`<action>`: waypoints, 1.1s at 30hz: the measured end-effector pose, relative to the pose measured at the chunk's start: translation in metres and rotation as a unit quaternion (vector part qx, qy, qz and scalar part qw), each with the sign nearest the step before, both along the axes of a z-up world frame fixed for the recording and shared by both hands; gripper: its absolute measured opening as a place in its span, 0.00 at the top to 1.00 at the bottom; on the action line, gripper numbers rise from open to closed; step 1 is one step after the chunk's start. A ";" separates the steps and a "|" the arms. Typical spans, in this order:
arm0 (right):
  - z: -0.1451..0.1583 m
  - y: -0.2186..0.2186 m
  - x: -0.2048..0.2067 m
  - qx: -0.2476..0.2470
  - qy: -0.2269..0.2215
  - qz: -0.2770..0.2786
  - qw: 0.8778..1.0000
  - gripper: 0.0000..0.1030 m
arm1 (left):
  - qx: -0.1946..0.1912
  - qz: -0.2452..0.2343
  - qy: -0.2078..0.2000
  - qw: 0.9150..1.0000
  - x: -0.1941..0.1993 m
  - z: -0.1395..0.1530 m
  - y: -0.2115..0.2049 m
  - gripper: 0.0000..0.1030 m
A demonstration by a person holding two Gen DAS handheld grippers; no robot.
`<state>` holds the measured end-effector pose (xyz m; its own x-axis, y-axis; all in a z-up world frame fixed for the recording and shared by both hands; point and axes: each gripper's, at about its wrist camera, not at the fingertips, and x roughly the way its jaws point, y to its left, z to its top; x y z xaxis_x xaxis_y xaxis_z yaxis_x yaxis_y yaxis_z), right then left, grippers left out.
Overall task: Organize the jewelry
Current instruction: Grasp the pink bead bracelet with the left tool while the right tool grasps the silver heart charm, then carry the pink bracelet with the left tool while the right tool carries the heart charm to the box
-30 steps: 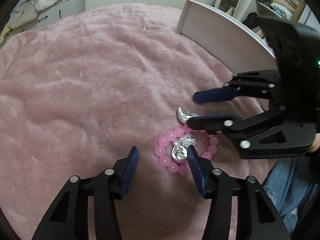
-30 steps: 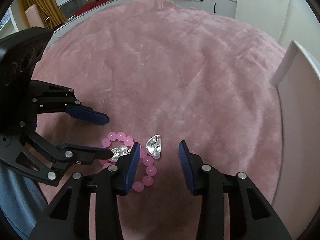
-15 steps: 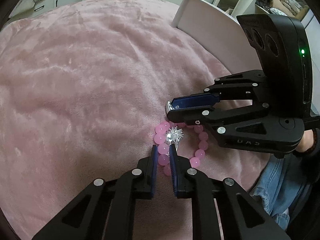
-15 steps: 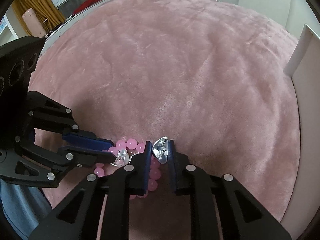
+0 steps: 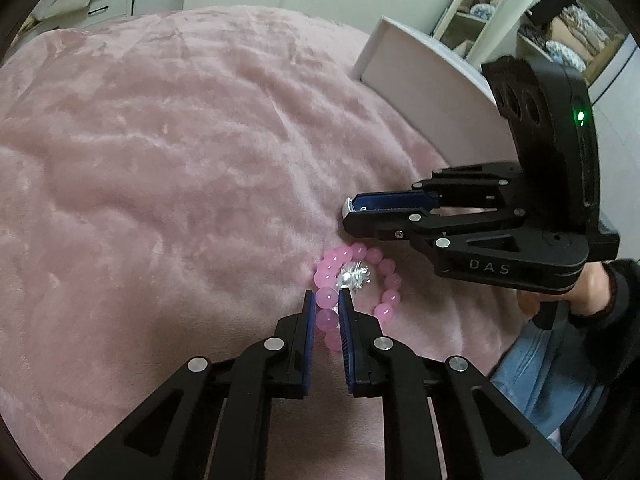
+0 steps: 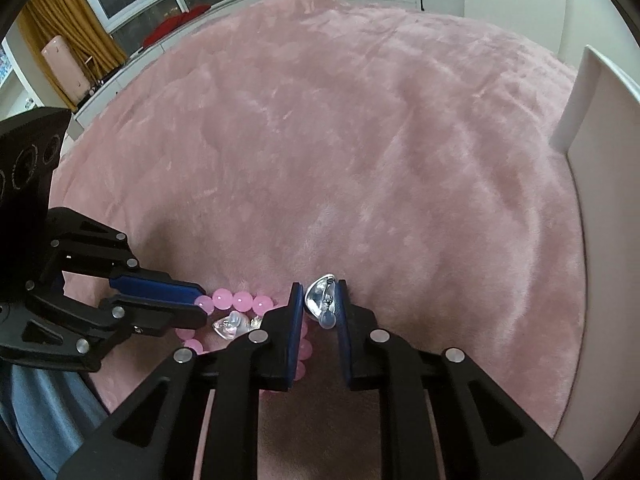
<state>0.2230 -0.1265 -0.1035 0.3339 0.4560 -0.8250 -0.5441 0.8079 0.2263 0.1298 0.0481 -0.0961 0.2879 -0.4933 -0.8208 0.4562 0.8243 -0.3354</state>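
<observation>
Jewelry lies on a fuzzy pink blanket (image 6: 360,140) beside a white tray (image 5: 432,80). The left gripper (image 5: 327,300) pinches a pink bead bracelet (image 5: 386,280) with a shiny silver charm (image 5: 354,278) in its ring. Just beside it, the right gripper (image 6: 318,300) squeezes a silver earring (image 6: 320,300).

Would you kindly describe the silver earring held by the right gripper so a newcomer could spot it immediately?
Start at the pink plush blanket and go to its near edge, where a pink bead bracelet lies. Just right of it, the right gripper is shut on the silver earring. It is a shiny curved teardrop with a clear stopper, unlike the round pink beads and the sparkly earring inside the bracelet.
</observation>
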 end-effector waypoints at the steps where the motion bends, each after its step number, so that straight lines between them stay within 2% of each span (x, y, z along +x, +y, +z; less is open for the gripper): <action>1: 0.003 -0.001 0.000 0.002 -0.002 -0.001 1.000 0.84 | -0.002 0.001 -0.002 1.000 -0.001 0.003 0.002 0.84; 8: 0.028 -0.008 -0.004 0.009 -0.028 -0.002 1.000 0.84 | -0.025 0.000 -0.017 1.000 -0.005 0.027 0.001 0.84; 18: 0.077 -0.018 -0.017 0.028 -0.076 -0.007 0.997 0.84 | -0.024 -0.002 -0.059 0.998 -0.009 0.067 -0.013 0.84; 23: 0.103 -0.029 -0.024 0.038 -0.099 -0.012 0.994 0.84 | -0.029 0.021 -0.098 0.995 -0.004 0.102 -0.011 0.84; 33: 0.146 -0.060 -0.035 0.058 -0.140 -0.028 0.988 0.84 | -0.019 0.001 -0.148 0.989 0.004 0.160 -0.032 0.84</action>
